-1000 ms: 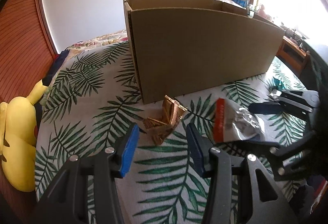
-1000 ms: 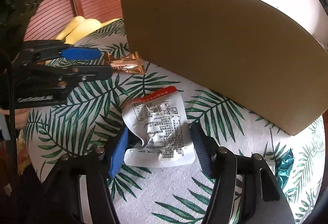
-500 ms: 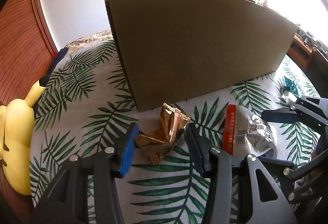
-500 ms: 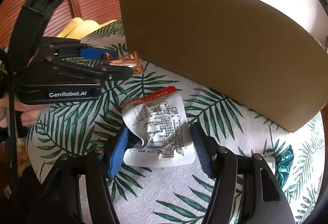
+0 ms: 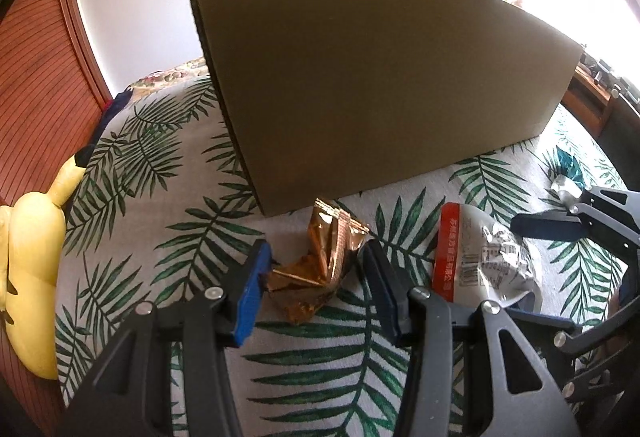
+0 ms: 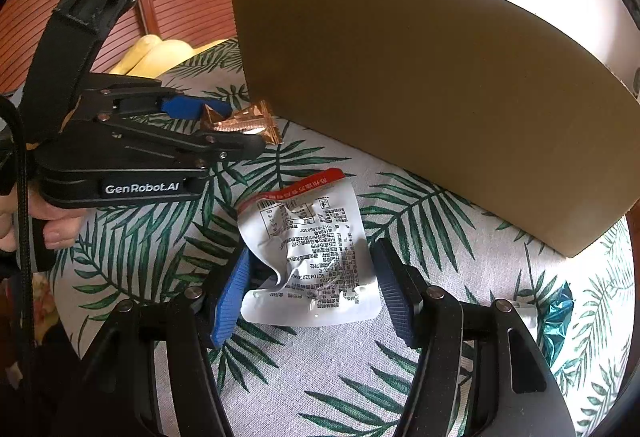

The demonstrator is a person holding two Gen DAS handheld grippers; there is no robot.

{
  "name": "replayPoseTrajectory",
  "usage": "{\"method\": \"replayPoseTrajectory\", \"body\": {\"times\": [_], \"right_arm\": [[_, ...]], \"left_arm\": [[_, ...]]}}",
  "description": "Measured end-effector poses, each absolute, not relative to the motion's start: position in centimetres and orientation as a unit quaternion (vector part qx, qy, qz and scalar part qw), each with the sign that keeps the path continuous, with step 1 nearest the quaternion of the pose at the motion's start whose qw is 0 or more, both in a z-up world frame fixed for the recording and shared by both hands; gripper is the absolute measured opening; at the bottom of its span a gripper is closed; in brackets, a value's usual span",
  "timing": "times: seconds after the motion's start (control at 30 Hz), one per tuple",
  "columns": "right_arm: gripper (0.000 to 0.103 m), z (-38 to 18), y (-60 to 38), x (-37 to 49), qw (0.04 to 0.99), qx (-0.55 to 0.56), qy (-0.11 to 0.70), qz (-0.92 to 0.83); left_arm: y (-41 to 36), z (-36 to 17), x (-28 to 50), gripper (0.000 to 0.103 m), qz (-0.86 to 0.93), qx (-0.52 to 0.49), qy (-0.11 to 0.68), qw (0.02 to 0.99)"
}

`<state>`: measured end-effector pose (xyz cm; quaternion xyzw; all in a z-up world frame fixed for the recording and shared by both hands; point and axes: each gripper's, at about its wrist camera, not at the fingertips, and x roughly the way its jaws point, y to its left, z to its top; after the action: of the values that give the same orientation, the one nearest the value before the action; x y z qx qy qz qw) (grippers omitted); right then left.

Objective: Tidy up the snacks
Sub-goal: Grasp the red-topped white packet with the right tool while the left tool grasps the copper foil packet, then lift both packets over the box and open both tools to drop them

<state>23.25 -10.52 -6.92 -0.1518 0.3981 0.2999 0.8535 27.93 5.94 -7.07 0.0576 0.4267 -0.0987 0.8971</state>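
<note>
A crumpled gold snack packet (image 5: 320, 261) lies on the leaf-print cloth in front of a tall cardboard box (image 5: 380, 77). My left gripper (image 5: 316, 289) is open, its blue pads on either side of the packet. The packet (image 6: 244, 121) and left gripper (image 6: 224, 125) also show in the right wrist view. A white packet with a red strip (image 6: 316, 257) lies flat on the cloth. My right gripper (image 6: 312, 297) is open with its pads on either side of the white packet's near end. The white packet (image 5: 480, 261) and right gripper (image 5: 532, 261) show at the right of the left wrist view.
The box wall (image 6: 440, 85) stands close behind both packets. A yellow plush toy (image 5: 32, 269) lies at the left edge of the cloth. A blue foil wrapper (image 6: 560, 317) lies at the right. A wooden slatted wall (image 5: 36, 77) is on the left.
My left gripper has moved forward and down, so the gold packet now sits between its pads. The right gripper has barely moved around the white packet.
</note>
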Motion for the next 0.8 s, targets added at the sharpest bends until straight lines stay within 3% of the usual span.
{"method": "replayPoseTrajectory", "body": {"times": [0.23, 0.8], "right_arm": [[0.062, -6.9, -10.6, 23.2, 0.854, -0.152, 0.398, 0.300], [0.062, -6.9, -10.5, 23.2, 0.854, -0.152, 0.397, 0.300]], "left_arm": [[6.1, -7.0, 26.8, 0.026, -0.103, 0.056, 0.419, 0.900], [6.7, -5.6, 23.9, 0.023, -0.118, 0.036, 0.397, 0.909]]}}
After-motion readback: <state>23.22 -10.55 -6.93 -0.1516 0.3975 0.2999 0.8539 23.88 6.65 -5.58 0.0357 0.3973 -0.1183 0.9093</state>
